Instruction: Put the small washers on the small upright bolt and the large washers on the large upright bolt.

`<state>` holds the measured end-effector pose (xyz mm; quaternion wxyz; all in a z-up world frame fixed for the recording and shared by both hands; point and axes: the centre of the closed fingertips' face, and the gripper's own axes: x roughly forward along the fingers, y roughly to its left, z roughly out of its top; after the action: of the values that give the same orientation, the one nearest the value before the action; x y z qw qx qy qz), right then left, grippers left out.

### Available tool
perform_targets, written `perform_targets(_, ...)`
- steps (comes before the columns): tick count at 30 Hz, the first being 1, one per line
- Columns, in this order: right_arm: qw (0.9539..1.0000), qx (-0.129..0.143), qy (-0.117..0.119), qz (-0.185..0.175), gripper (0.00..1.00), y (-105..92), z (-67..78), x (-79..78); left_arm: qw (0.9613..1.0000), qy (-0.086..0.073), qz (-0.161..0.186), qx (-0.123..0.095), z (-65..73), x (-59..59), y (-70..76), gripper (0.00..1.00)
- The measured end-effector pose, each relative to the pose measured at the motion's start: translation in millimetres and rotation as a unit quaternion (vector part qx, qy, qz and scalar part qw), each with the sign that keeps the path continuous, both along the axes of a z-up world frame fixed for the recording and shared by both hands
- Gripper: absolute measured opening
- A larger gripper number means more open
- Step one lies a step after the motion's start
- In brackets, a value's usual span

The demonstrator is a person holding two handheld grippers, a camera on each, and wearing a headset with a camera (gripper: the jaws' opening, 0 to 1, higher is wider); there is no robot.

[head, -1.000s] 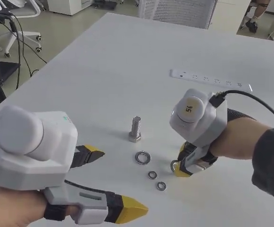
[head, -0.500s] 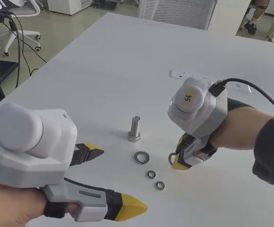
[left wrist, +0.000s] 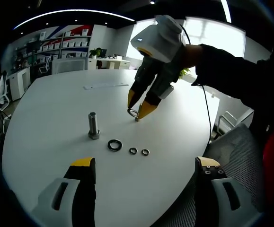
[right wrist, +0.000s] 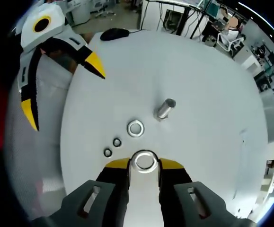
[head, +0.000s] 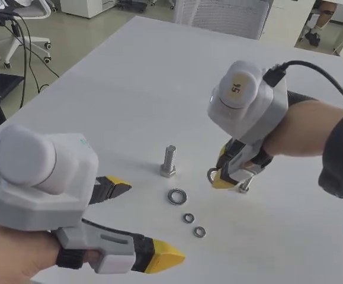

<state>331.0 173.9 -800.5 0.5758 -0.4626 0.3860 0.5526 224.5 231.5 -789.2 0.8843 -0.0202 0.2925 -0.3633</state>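
My right gripper (head: 221,177) is shut on a large washer (head: 211,176), held a little above the white table (head: 130,89), to the right of the large upright bolt (head: 169,161). Its own view has the washer (right wrist: 145,161) pinched between the yellow tips, with the bolt (right wrist: 165,109) ahead. A small silver stud (head: 243,188), apparently the small bolt, stands just under that gripper. Another large washer (head: 177,196) and two small washers (head: 188,218) (head: 199,231) lie flat in front of the large bolt. My left gripper (head: 141,223) is open at the near left, holding nothing.
A white power strip (left wrist: 106,86) lies far across the table. A black mouse (right wrist: 114,33) sits near a table edge. A mesh chair (head: 218,15) stands beyond the far edge. Cables and a chair base (head: 23,41) are on the floor at left.
My right gripper has risen off the table and moved away from me with the large washer in it, uncovering the small stud. The left gripper has barely moved.
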Motion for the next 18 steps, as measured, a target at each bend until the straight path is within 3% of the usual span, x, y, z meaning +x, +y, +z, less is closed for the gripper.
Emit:
perform_targets(12, 0.9986, -0.004, -0.030, 0.042, 0.23, 33.9, 28.6, 19.1, 1.0000, -0.002, 0.003, -0.001, 0.9, 0.5, 0.9, 0.86)
perform_targets(18, 0.9978, -0.006, -0.030, 0.059, 0.23, 52.0, 28.4, 24.9, 1.0000, -0.001, 0.003, -0.001, 0.4, -0.1, 1.3, 0.86)
